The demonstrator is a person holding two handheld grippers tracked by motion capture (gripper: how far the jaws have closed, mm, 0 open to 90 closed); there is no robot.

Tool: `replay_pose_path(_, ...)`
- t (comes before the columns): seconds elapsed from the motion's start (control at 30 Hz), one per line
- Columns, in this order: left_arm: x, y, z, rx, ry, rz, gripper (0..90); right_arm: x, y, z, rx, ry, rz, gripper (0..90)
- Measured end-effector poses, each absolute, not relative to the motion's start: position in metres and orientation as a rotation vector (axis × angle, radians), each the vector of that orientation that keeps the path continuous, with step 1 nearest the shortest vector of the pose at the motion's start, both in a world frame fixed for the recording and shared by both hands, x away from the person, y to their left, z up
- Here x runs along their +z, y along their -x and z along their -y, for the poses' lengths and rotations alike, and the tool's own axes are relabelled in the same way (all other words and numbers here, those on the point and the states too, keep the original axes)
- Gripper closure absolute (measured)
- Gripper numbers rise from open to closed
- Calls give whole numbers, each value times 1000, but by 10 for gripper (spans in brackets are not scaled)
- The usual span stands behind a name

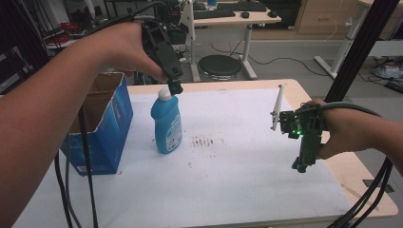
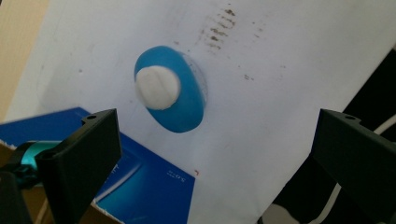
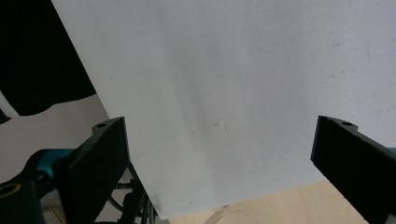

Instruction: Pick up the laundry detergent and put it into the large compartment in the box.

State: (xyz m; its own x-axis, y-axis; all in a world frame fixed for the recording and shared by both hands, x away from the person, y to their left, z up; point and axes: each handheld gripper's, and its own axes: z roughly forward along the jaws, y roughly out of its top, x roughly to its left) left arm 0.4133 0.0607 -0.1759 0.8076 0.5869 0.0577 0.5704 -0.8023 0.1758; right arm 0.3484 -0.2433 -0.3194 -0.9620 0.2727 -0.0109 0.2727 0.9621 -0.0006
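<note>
A blue bottle [image 1: 167,123] with a white cap [image 1: 164,94] stands upright on the white sheet [image 1: 228,156], left of centre. My left gripper [image 1: 174,84] hangs just above the cap, pointing down. From the left gripper view the cap [image 2: 157,87] sits on the bottle's blue shoulders [image 2: 189,105] below, and the gripper [image 2: 215,158] is open with nothing between its jaws. My right gripper [image 1: 301,165] hovers over the sheet's right edge, pointing down. In the right gripper view it [image 3: 219,168] stands open over bare white sheet [image 3: 243,84].
An open blue cardboard box [image 1: 107,126] stands left of the bottle; its top [image 2: 140,182] lies near my left jaw. Brown stains [image 1: 205,141] mark the sheet's middle. The wooden table edge [image 1: 361,180] runs along the right. Cables [image 1: 76,190] hang at the lower left.
</note>
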Motion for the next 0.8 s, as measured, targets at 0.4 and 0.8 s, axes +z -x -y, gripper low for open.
replay_pose_path(0.4, -195, -424, -86, 95, -2660, -1260, 18, -317, -348, 240, -9, -410, -3100, 35)
replay_pose_path(0.8, -226, -434, -88, 59, -2600, -1303, 18, -321, -351, 236, -1, -407, -3110, 35)
